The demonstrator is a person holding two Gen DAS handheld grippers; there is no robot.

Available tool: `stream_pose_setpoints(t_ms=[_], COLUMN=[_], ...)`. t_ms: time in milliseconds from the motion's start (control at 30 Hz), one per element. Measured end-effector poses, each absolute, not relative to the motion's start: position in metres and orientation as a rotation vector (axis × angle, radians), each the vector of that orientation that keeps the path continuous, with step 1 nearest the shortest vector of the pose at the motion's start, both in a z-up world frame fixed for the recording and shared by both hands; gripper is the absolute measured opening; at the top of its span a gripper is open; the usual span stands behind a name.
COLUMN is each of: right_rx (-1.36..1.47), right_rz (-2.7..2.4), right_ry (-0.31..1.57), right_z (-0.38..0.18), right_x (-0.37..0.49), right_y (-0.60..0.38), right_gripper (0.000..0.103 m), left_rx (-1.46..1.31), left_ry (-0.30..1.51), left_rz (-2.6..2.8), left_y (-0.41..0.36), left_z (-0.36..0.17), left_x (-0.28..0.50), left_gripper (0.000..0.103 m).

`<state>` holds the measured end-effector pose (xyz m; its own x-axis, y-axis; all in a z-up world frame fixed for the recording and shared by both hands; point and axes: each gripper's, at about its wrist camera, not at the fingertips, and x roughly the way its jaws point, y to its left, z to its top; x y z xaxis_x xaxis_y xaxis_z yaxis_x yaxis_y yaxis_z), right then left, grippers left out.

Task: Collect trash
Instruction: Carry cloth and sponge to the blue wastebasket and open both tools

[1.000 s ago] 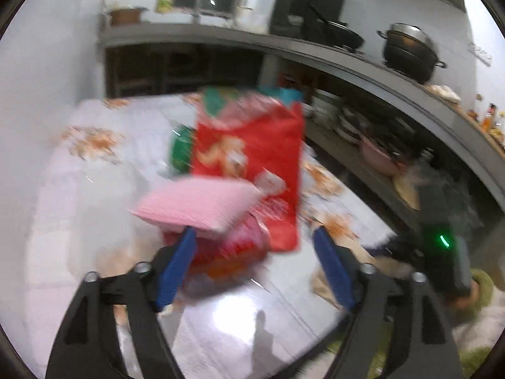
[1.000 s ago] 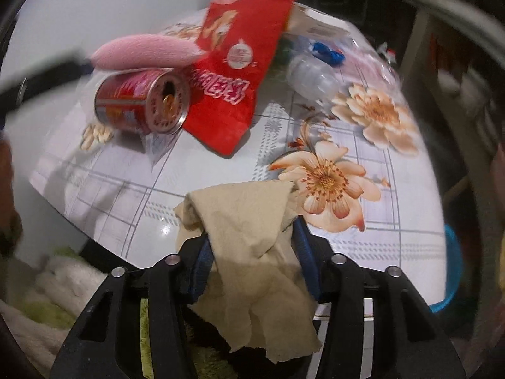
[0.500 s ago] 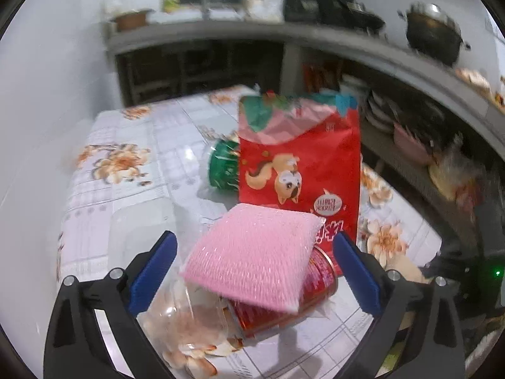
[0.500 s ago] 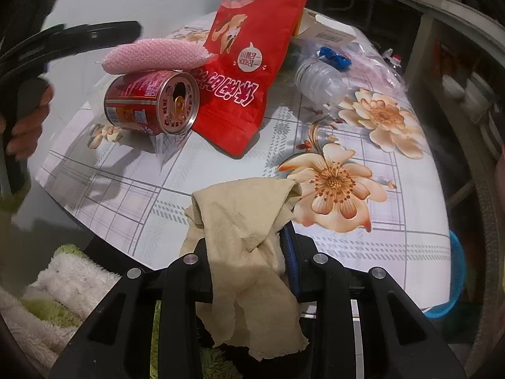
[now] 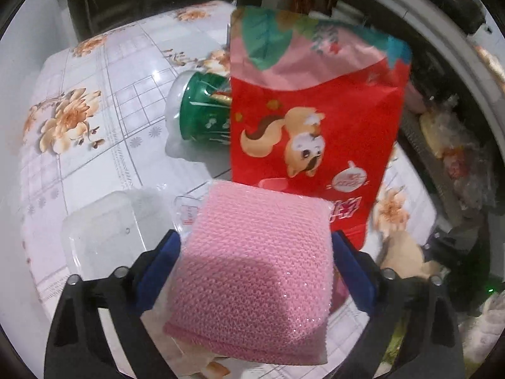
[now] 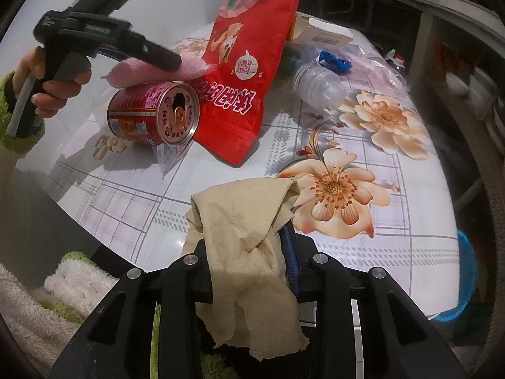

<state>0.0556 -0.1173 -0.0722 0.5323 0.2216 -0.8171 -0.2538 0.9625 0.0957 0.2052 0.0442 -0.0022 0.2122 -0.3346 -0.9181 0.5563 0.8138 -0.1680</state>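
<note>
While gripped, tissue (image 6: 249, 252) hangs crumpled, beige

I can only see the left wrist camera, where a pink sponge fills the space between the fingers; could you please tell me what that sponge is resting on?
Observer: The right wrist view shows the sponge lying on top of a red can that rests on its side, opened end facing that camera.
Operator: Thank you. Is the right gripper free to help?
Observer: No, the right gripper is shut on a crumpled tan paper towel at the near table edge.
Operator: Understood. Is there other trash I cannot see?
Observer: Yes, a clear plastic bottle lies on its side beyond the red snack bag, with an opened cardboard box behind it.
</note>
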Motion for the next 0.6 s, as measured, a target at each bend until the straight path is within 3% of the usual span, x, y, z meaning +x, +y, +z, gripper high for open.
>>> stream_pose_setpoints(t_ms=[200,433,600], right_rx=[-0.005,0.243,0.422], right_rz=[0.292,0.373,0.406], right_ry=[0.943,0.93,0.85], right_z=[-0.073,-0.08,-0.071], right_x=[0.058,0.065,0.056], right_y=[-0.122,-0.157,-0.197], right_gripper=[0.013,0.01,0.01], left_rx=[0.241,0.196,0.158], left_ry=[1.227,1.072,0.909], left_rz=[-0.588,-0.508,-0.602], left_y=[0.039,0.047,0.009], left_z=[0.003,0.06,0.11], left_x=[0.21,0.185,0.141], left_gripper=[0.081,0.08,0.08])
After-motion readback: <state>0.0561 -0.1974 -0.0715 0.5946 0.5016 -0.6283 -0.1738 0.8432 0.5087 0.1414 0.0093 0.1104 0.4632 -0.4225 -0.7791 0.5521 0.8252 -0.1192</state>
